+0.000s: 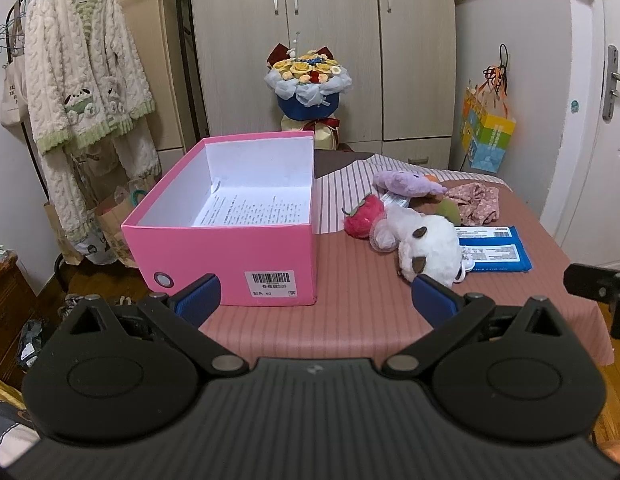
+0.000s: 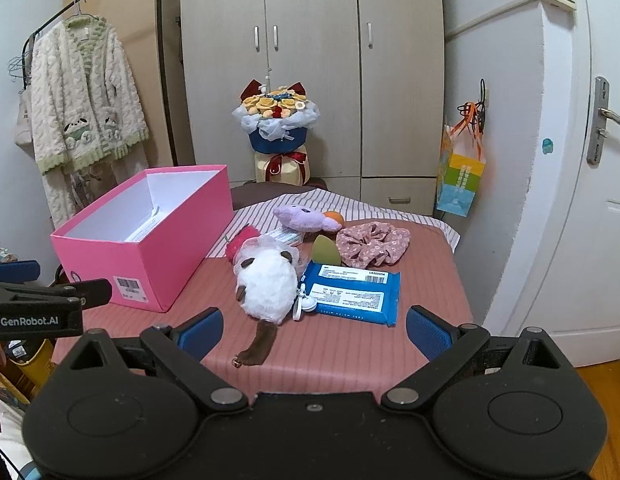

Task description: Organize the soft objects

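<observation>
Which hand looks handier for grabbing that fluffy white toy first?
Probably right. The right gripper, open, points at the white plush just ahead; the left gripper, also open, faces the pink box, the plush off to its right.

Left gripper (image 1: 316, 298): jaws spread wide, blue pads (image 1: 199, 298) facing inward, nothing between them, held level and low. Right gripper (image 2: 314, 334): jaws likewise wide apart, blue pads (image 2: 426, 336) empty, level pose. Each gripper's black body shows at edge of other's view; two held side by side, apart.
</observation>
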A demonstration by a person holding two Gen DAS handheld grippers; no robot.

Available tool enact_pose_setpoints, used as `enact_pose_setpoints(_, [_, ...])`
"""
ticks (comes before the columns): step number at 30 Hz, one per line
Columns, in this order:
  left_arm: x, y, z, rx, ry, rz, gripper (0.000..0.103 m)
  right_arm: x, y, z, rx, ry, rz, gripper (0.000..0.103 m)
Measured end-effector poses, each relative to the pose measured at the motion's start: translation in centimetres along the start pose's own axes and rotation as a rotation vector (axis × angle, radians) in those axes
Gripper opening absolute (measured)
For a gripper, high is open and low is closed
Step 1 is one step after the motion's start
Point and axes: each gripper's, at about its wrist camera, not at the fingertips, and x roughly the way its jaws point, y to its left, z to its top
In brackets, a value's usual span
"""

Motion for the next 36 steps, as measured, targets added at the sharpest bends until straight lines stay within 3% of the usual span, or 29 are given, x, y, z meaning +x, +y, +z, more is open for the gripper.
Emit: enact_pose_setpoints(36, [-0.35,0.78,-0.63,-0.014,-0.018,-0.014,0.103,-0.14,0.08,-0.3,-0.059,-0.014,-0.019,0.1])
